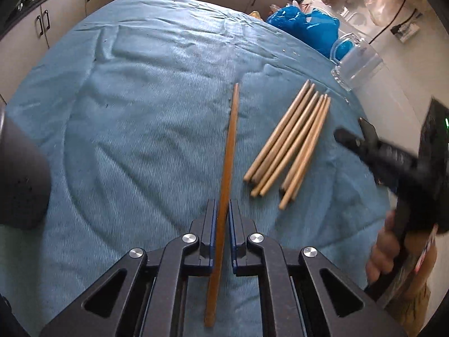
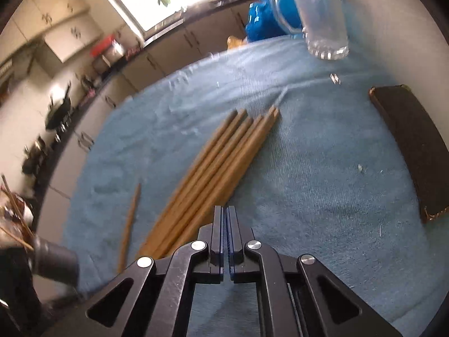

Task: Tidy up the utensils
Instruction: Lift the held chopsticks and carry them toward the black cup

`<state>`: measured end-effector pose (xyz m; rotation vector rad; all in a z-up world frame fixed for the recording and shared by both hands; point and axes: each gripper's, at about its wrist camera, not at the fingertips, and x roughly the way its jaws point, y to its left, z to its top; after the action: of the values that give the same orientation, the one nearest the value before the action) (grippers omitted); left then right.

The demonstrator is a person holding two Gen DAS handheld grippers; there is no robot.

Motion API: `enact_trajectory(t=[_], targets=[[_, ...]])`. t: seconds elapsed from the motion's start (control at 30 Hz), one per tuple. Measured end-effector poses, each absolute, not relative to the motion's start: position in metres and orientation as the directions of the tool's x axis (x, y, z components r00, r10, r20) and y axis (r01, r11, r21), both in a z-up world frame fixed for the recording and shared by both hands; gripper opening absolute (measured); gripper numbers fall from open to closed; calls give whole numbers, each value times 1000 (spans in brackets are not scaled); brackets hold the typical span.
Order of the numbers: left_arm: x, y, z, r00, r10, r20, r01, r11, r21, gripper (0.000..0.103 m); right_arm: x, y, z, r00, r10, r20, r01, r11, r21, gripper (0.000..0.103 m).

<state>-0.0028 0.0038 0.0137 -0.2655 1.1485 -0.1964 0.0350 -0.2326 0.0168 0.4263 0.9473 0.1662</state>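
My left gripper (image 1: 223,206) is shut on a single wooden chopstick (image 1: 228,151) that points forward over the blue cloth (image 1: 140,112). A bundle of several wooden chopsticks (image 1: 291,140) lies on the cloth to its right. My right gripper (image 2: 226,213) is shut and empty, just above the near ends of that bundle (image 2: 216,165). The held chopstick (image 2: 129,219) shows at the left of the right wrist view. A clear glass mug (image 1: 355,61) stands at the far right of the cloth, and it also shows in the right wrist view (image 2: 322,19).
A blue plastic bag (image 1: 306,25) lies behind the mug. A dark flat box (image 2: 412,148) lies on the cloth's right side. A dark grey cup (image 1: 19,174) stands at the left. Kitchen cabinets (image 1: 67,19) run behind the table.
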Motion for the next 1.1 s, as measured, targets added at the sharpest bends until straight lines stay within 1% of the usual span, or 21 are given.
enact_trajectory(t=[0.07,0.1,0.13,0.17,0.2,0.23,0.27,0.3,0.37,0.4,0.43,0.6,0.67,0.87,1.0,1.1], targets=[[-6,4,14,408,-291,-866,23,951,-309,7,41,-227,20,582,318,-748,47,905,422,7],[-6,4,14,411,-291,-864,25,951,-309,7,46,-223,21,581,306,-754,56,909,412,18],[-7,4,14,413,-293,-862,27,950,-310,7,49,-220,20,579,289,-762,68,915,399,32],[-7,4,14,414,-296,-861,29,949,-312,7,55,-218,19,575,275,-771,79,919,387,37],[-7,5,14,413,-298,-860,31,949,-314,7,61,-215,15,564,258,-784,96,923,372,38],[-7,5,14,413,-301,-860,33,948,-316,7,65,-214,12,551,246,-797,111,925,362,31],[-7,6,13,413,-305,-858,35,947,-320,7,70,-214,7,532,245,-811,123,925,360,18],[-6,7,13,412,-311,-856,35,945,-326,7,70,-217,5,534,244,-809,134,921,366,16],[-7,10,13,412,-325,-851,38,940,-340,7,66,-223,3,537,257,-803,143,911,387,14],[-8,10,13,413,-330,-849,39,937,-346,7,63,-225,3,536,257,-804,148,909,389,9],[-8,11,12,414,-333,-847,39,936,-349,7,59,-228,2,537,260,-803,146,908,392,8],[-13,13,12,412,-339,-846,39,934,-355,7,34,-237,2,526,236,-817,125,929,349,7],[-19,15,11,403,-354,-844,33,927,-374,7,21,-239,3,518,210,-830,117,943,311,7],[-54,23,11,363,-393,-845,23,910,-414,7,-34,-247,6,457,195,-868,81,963,259,8],[-82,24,15,333,-388,-860,45,917,-396,7,-78,-251,7,405,176,-897,45,976,212,8],[-86,24,21,294,-382,-876,49,921,-386,7,-91,-253,10,388,161,-907,26,982,185,10]])
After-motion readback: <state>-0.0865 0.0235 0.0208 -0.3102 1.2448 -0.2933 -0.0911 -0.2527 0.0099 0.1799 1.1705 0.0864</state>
